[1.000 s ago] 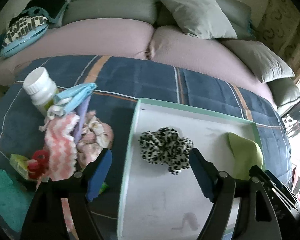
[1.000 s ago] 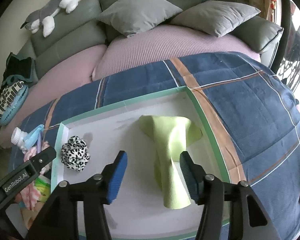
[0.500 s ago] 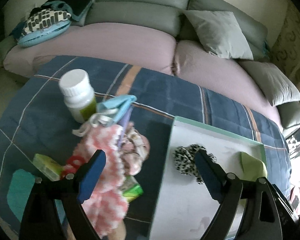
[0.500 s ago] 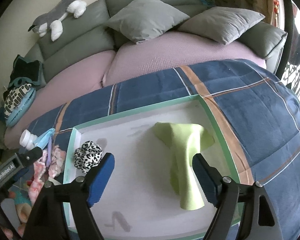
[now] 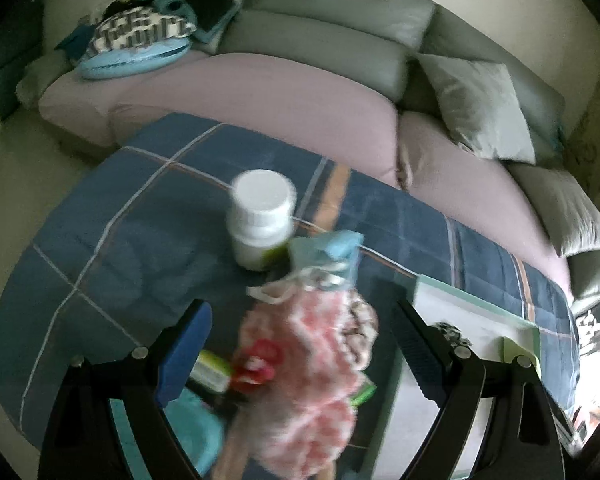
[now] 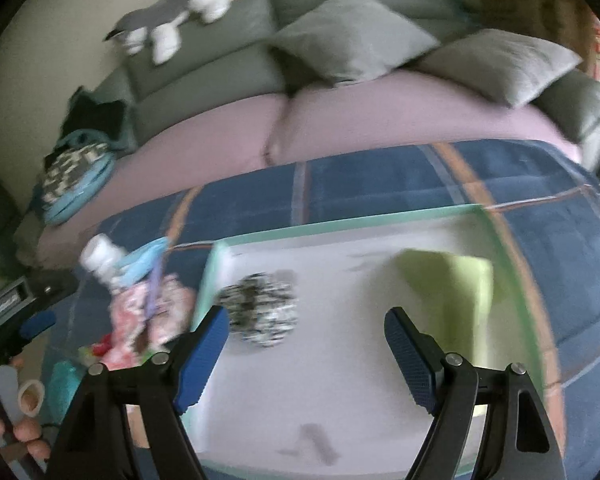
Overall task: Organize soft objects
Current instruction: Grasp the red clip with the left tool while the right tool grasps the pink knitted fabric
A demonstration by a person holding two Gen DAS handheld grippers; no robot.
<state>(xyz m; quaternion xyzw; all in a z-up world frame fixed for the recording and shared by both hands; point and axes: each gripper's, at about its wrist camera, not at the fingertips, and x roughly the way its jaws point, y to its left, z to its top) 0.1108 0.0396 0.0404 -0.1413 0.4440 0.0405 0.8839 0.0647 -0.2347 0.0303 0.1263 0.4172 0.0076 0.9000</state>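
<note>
A white tray with a green rim (image 6: pixel 340 226) lies on the blue plaid blanket. In it are a leopard-print scrunchie (image 6: pixel 264 312) and a lime-green cloth (image 6: pixel 456 292). Left of the tray is a pile of soft things: a pink-and-white knitted piece (image 5: pixel 312 368), a floral fabric (image 5: pixel 360 332), and a light-blue face mask (image 5: pixel 332 246). My left gripper (image 5: pixel 300 360) is open and empty, over the pile. My right gripper (image 6: pixel 306 352) is open and empty, over the tray between scrunchie and cloth. The left gripper (image 6: pixel 36 324) shows at the right wrist view's left edge.
A white pill bottle (image 5: pixel 260 220) stands behind the pile. A red ring (image 5: pixel 256 364), a yellow-green packet (image 5: pixel 212 372) and a teal item (image 5: pixel 192 428) lie by the pile. A sofa with grey cushions (image 6: pixel 352 36) and a plush dog (image 6: pixel 168 12) is behind.
My left gripper has swung left from the tray to above the pile of soft things. My right gripper has shifted left and opened wider. Both views are motion-blurred now.
</note>
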